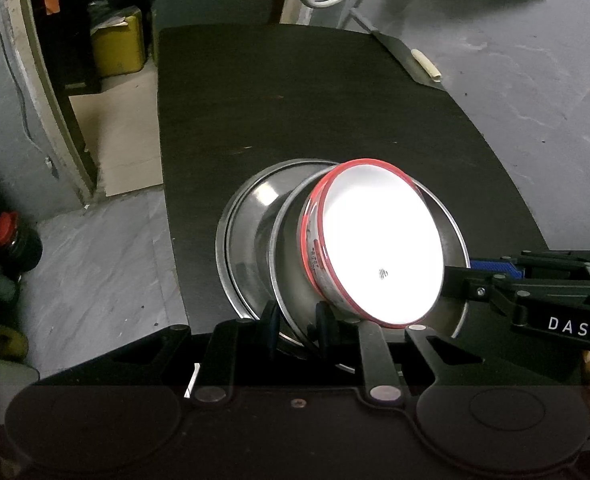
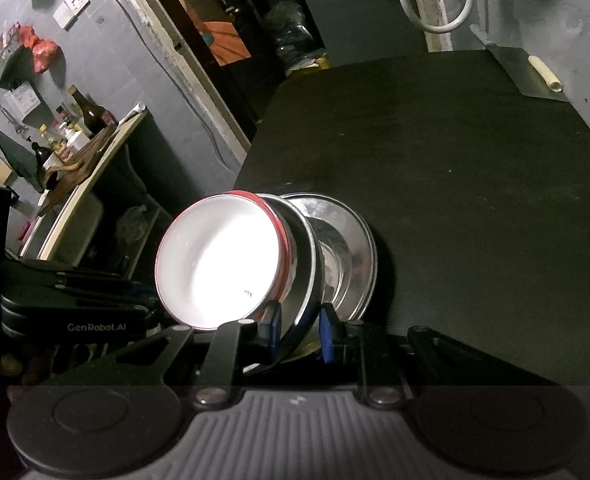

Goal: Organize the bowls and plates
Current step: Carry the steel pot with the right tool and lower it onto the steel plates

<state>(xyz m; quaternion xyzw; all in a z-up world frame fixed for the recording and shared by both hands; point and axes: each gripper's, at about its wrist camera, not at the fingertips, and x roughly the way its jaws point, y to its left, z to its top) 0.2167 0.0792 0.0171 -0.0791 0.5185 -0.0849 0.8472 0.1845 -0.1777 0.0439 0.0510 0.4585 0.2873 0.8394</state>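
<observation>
A white bowl with a red rim rests tilted in a steel plate, which is held off the black table. My left gripper is shut on the near rim of this plate. My right gripper is shut on the rim at the opposite side, and shows in the left wrist view as a black arm coming in from the right. A second steel plate lies flat on the table under the raised one.
At the table's far right corner a flat metal sheet carries a cream roll. A yellow box stands on the floor at the left. A side shelf with bottles is left of the table. A white hose hangs behind.
</observation>
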